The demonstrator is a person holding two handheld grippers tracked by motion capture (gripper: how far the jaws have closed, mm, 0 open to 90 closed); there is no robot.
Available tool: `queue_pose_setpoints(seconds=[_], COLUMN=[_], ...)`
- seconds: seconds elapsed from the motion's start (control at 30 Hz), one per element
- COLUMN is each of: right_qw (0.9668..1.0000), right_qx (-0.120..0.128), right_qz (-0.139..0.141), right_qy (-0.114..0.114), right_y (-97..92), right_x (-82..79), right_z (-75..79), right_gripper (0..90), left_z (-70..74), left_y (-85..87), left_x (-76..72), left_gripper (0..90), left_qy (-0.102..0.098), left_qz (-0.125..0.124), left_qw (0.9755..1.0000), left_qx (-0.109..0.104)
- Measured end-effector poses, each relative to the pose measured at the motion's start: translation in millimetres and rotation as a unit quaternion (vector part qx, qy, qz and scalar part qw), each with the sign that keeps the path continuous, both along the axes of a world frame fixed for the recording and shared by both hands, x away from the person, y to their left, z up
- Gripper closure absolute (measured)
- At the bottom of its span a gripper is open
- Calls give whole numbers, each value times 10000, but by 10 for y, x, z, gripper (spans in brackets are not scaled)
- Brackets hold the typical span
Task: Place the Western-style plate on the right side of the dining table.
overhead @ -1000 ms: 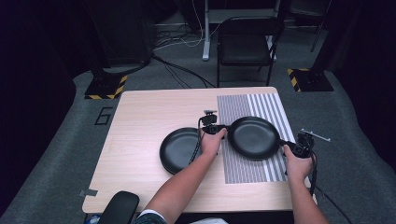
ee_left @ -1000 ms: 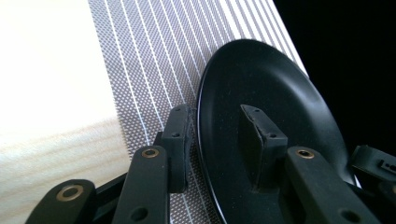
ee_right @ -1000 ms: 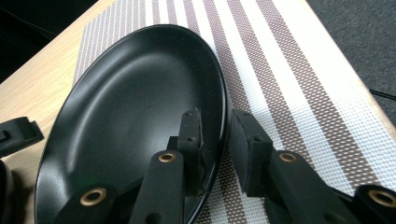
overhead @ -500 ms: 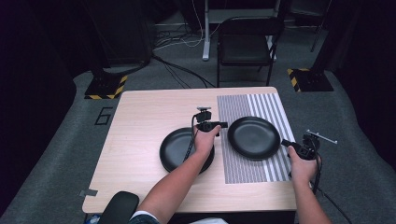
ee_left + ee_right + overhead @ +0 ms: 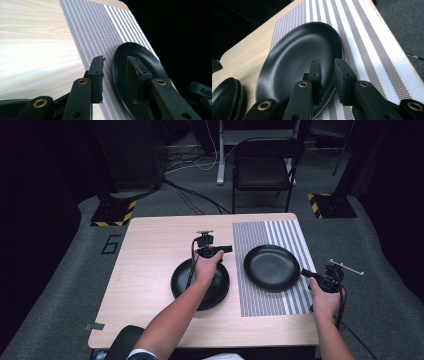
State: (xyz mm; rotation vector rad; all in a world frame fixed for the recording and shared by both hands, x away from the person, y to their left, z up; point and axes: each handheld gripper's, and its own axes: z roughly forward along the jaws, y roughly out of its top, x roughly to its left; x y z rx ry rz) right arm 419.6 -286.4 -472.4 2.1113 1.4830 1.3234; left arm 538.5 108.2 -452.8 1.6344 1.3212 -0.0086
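Black round plate [image 5: 271, 267] is lying flat on the striped placemat [image 5: 272, 235], on the right part of the light wood worktop [image 5: 150, 250]. Plate is matte black, shallow, with a raised rim, nothing in it. Right gripper [image 5: 311, 275] is sitting at the plate's right edge; in the right gripper view its jaws are standing slightly spread over the rim [image 5: 338, 45], not clamped on it as far as visible. Left gripper [image 5: 220, 250] is hovering just left of the plate, jaws spread with a clear gap in the left gripper view, pinching nothing. Stack of black plates [image 5: 202, 285] is sitting left of the plate, off the placemat, partly under the left hand [image 5: 206, 267]. Black chair [image 5: 265, 167] is standing on the floor beyond the plate.
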Motion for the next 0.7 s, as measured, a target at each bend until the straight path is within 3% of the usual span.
queue_pose_setpoints(seconds=[0.43, 0.6, 0.7], right_qw=[9998, 9989, 9987], right_qx=[-64, -281, -250], right_qz=[187, 343, 419], right_qy=[-51, -133, -169], right_y=[71, 142, 159], right_x=[-29, -59, -84], right_z=[29, 89, 111], right_gripper=[760, 760, 758], left_z=[26, 31, 22], left_y=[479, 635, 724], left_x=[-93, -140, -159], left_gripper=[675, 673, 673], left_qy=[-103, -107, -106], left_qz=[58, 151, 172], left_qw=[9997, 9998, 9997], left_qx=[191, 124, 123])
